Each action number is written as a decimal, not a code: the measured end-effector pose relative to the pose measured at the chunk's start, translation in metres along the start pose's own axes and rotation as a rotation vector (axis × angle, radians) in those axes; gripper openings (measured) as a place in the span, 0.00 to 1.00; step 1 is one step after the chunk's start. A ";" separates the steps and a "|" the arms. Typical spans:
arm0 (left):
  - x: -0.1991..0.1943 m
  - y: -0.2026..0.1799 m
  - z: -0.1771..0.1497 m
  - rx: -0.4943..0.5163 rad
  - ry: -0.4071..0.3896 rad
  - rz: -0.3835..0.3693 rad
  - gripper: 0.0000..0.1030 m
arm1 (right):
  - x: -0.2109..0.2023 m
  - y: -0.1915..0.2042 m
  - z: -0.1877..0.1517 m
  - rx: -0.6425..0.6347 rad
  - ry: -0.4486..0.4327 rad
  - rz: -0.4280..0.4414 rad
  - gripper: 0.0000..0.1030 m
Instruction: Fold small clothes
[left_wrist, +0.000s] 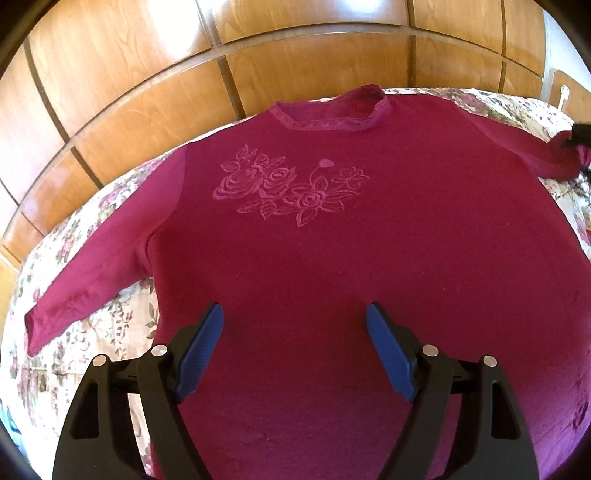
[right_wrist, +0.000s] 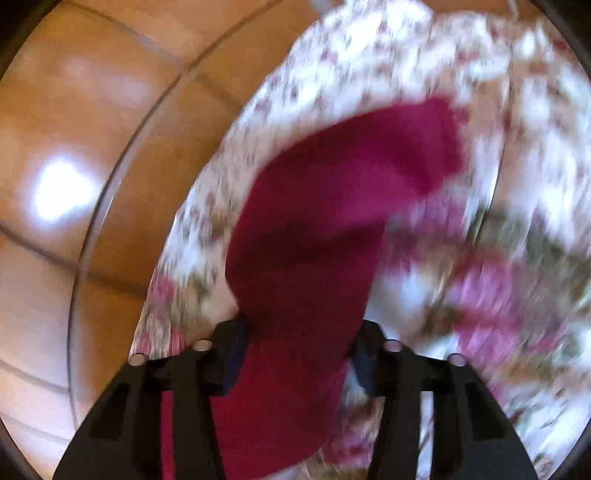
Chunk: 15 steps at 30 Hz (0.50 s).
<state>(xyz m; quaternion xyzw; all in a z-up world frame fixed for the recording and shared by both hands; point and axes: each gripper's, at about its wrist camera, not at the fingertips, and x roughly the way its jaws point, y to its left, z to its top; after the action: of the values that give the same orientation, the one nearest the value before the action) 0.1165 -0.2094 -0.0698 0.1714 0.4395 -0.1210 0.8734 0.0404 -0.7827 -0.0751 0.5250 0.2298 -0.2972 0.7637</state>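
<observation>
A dark magenta long-sleeved top with an embossed rose pattern on its chest (left_wrist: 332, 221) lies spread flat, front side up, on a cream bedspread printed with pink flowers and green leaves (left_wrist: 74, 325). The left gripper (left_wrist: 295, 325), black with blue ribbed pads (left_wrist: 201, 350), hangs over the lower middle of the top, pointing steeply down at it. Its jaws stand wide apart with nothing between them but the cloth lying below; neither pad presses on anything. Ahead of this gripper the neckline sits at the far edge of the bed. One sleeve (left_wrist: 92, 291) stretches out to its left, flat on the bedspread. The other sleeve runs off to its right, where a small part of a black tool meets the cuff at the edge of the view.

The right wrist view is heavily blurred. The right gripper (right_wrist: 299, 332) has the magenta sleeve (right_wrist: 332, 206) passing between its two fingers, with the jaws partly closed around it; the cloth fills the gap and looks pinched, though the blur hides the pads. Beyond the fingertips the sleeve extends forward over the floral bedspread. Glossy orange-brown wooden panels (left_wrist: 147, 55) rise behind the bed, to the left of this gripper.
</observation>
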 end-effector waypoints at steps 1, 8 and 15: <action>0.000 0.001 0.000 -0.001 0.000 0.001 0.76 | -0.010 -0.006 0.006 0.078 -0.039 0.061 0.42; 0.004 0.004 -0.004 -0.021 0.001 -0.011 0.79 | -0.040 -0.026 -0.008 0.085 -0.043 0.093 0.86; 0.003 0.005 -0.006 -0.018 -0.001 -0.019 0.79 | -0.022 -0.034 -0.043 0.030 0.073 0.062 0.67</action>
<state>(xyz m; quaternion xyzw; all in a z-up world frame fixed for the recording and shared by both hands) 0.1155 -0.2023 -0.0744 0.1592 0.4419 -0.1253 0.8739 -0.0006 -0.7471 -0.0977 0.5535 0.2367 -0.2575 0.7558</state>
